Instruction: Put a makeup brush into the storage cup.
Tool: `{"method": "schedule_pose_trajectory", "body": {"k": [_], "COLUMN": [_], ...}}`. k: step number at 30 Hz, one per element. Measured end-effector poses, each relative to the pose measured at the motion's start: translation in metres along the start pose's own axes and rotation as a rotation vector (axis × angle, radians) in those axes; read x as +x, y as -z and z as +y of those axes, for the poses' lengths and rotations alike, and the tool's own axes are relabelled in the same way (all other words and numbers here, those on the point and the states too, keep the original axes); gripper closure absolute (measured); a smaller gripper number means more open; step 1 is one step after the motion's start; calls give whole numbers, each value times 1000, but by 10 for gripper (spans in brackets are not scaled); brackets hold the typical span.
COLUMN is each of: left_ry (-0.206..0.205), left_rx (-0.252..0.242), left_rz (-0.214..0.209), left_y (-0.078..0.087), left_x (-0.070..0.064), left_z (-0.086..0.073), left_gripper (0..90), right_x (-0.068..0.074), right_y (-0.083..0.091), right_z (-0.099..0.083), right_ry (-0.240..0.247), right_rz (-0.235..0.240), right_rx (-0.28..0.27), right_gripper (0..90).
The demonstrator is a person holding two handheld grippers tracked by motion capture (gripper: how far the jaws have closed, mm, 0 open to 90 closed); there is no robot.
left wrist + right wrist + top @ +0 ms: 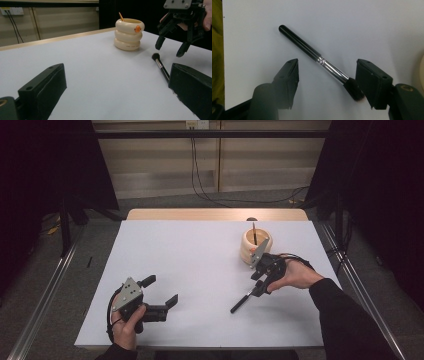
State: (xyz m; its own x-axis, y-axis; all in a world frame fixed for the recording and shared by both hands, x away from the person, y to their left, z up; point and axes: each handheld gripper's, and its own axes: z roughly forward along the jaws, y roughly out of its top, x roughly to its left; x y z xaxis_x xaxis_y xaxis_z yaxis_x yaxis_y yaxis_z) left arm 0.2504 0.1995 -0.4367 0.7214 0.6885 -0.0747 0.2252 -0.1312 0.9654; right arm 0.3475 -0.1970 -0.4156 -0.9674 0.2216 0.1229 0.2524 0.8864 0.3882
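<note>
Nearest the high camera, the left tongs are held open and empty at about 7 o'clock on the white desk, well apart from the work. At about 3 o'clock the right tongs are poised over a black makeup brush, which lies flat on the desk with its handle pointing toward 7 o'clock and its bristle end under the tongs. In the right gripper view the jaws are seen spread wide, one on each side of the brush near its silver ferrule, and no contact can be made out. Just beyond, at about 1 o'clock, a cream ringed holder stands upright with a pencil already in it. The work is judged to be at an early stage: the brush is not yet gripped, and the closing, lifting and, presumably, placing into the holder are all left to be done.
</note>
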Motion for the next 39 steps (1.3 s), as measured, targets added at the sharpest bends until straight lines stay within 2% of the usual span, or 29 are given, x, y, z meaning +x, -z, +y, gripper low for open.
{"method": "schedule_pose_trajectory", "body": {"k": [1, 4, 6, 12, 15, 17, 19, 22, 24, 26, 27, 29, 31, 38, 39], "left_ry": [1, 3, -1, -1, -2, -19, -30, -23, -18, -21, -21, -17, -21, -15, -17], "left_rx": [0, 1, 2, 5, 6, 11, 11, 10, 6, 6, 7, 11, 9, 12, 15], "left_rz": [1, -2, -5, -3, -2, -1, -6, -3, -3, -8, -6, -2, -7, -4, -3], "left_y": [0, 0, 0, -1, -1, -1, 0, -1, -1, -1, -1, -1, -2, -1, -1], "left_x": [0, 0, -1, -1, -1, -1, -2, -2, -2, -2, -2, -3, -3, -2, -2], "left_z": [0, 0, 0, 0, 0, 0, 1, 0, 0, 1, 0, 0, 0, 0, 0], "left_gripper": [14, 14, 13, 13, 13, 13, 12, 12, 12, 12, 12, 12, 11, 11, 11], "right_x": [-1, -1, -2, -4, -3, -2, 0, 0, 0, 2, 0, 1, -1, -3, -2], "right_y": [-2, -4, -5, -10, -14, -17, -20, -22, -24, -26, -27, -29, -31, -35, -35], "right_z": [0, 1, 1, 1, 3, 5, 7, 9, 9, 9, 10, 10, 9, 8, 9], "right_ry": [17, 10, 2, 16, 38, 75, 77, 103, 116, 102, 126, 105, 118, 108, 124], "right_rz": [9, 22, 18, 6, 14, 18, 18, -2, 5, 5, 14, 1, 7, 7, 7], "right_rx": [-2, 16, 30, 54, 55, 59, 68, 66, 65, 79, 73, 91, 96, 96, 99], "right_gripper": [387, 415, 426, 452, 487, 510, 508, 517, 523, 552, 568, 584, 590, 603, 601]}}
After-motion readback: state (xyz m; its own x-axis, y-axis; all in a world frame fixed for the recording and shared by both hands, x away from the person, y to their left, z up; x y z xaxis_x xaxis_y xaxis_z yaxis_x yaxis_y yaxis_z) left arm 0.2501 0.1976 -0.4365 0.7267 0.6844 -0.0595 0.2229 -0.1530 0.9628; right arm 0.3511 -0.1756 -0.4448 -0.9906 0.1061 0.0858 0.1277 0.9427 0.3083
